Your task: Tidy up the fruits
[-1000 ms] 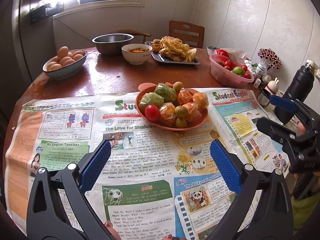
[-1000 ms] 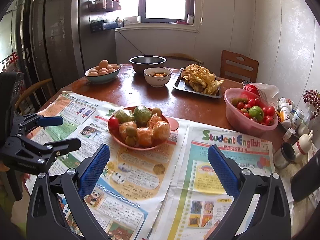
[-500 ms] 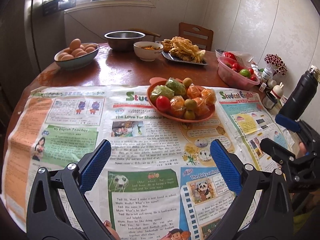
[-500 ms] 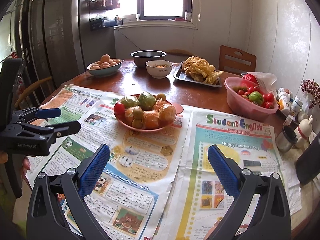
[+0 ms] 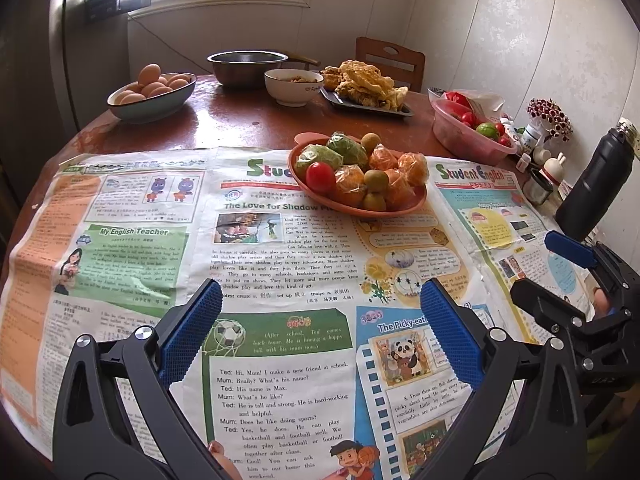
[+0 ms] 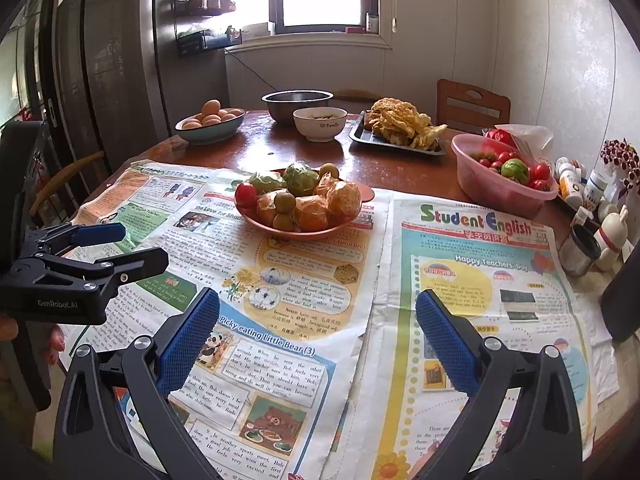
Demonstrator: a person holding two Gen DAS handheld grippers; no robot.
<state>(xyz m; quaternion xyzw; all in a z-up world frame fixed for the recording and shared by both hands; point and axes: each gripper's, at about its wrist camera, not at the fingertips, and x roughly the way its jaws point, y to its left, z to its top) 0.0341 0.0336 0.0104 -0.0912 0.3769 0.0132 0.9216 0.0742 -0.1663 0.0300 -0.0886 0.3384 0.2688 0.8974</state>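
An orange plate [image 5: 412, 203] [image 6: 260, 222] heaped with fruit stands on newspaper spread over the table. It holds a red tomato [image 5: 320, 177] [image 6: 245, 195], plastic-wrapped oranges [image 5: 413, 168] [image 6: 344, 198], wrapped green fruits [image 5: 347, 152] [image 6: 301, 178] and small brown-green fruits [image 5: 376, 180] [image 6: 285, 202]. My left gripper [image 5: 320, 296] [image 6: 132, 246] hangs open over the near newspaper, well short of the plate, with nothing between its fingers. My right gripper [image 6: 318, 304] [image 5: 548, 264] is open too, over the newspaper near the table's front edge.
A pink basin [image 5: 460, 138] [image 6: 480, 176] of tomatoes and a green fruit sits at the right. Farther back are a bowl of eggs [image 5: 152, 98], a steel bowl [image 5: 244, 66], a white bowl [image 5: 292, 88] and a tray of fried food [image 5: 368, 88]. A black flask [image 5: 596, 184] and small bottles crowd the right edge.
Both grippers have pulled back toward the near edge of the table, so the fruit plate lies farther off. Both stayed open.
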